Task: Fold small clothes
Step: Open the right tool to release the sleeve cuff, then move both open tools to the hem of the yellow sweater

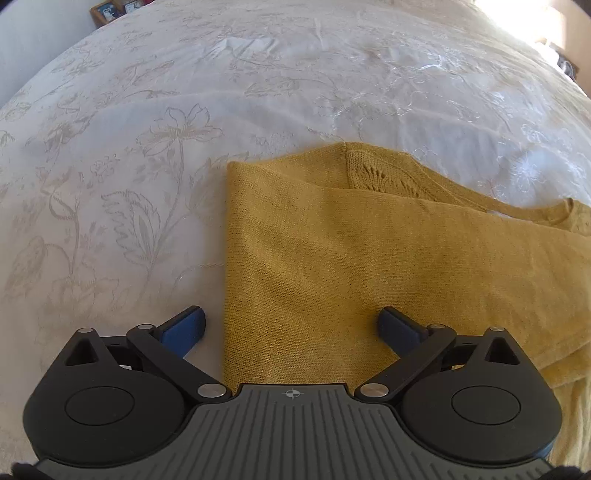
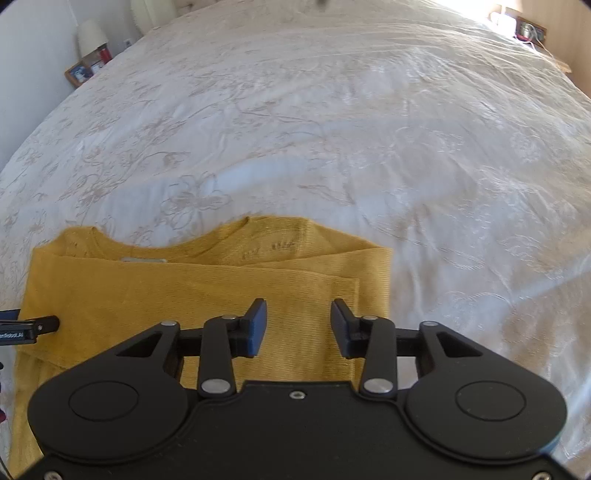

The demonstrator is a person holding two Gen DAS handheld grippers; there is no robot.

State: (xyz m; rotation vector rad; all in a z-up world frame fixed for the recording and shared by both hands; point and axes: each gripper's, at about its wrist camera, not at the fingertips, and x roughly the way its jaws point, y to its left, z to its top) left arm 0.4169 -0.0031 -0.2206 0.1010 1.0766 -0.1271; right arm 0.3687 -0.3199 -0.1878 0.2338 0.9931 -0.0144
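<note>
While the bed (image 1: 295,92) fills nearly the whole of both views, its white cover printed with pale flowers and vines, the mustard-yellow knit top (image 1: 351,266) lies flat on it, partly folded, with a long panel laid across the body. Over in the left wrist view the top takes up the centre and right of the frame, its straight folded edge running down just left of centre, the neckline and a patch of lacy openwork peeking out at the upper edge of the garment. In the right wrist view the same top (image 2: 184,291) sits lower left to centre, neckline toward the top of the garment, right-hand edge ending just right of centre. Now the left claw (image 1: 291,325) at the bottom of its frame: spread wide, blue pads well apart, one finger over bare cover and the other over the yellow knit, straddling that folded edge, nothing gripped. The right claw (image 2: 298,326) is parted more narrowly, hanging above the top's right portion, nothing between its pads either. At the far left edge of the right wrist view, a black piece of the left claw pokes in over the knit. Smallest of all, a white lamp (image 2: 90,35) and a little framed picture (image 2: 78,74) sit in the upper left corner.
</note>
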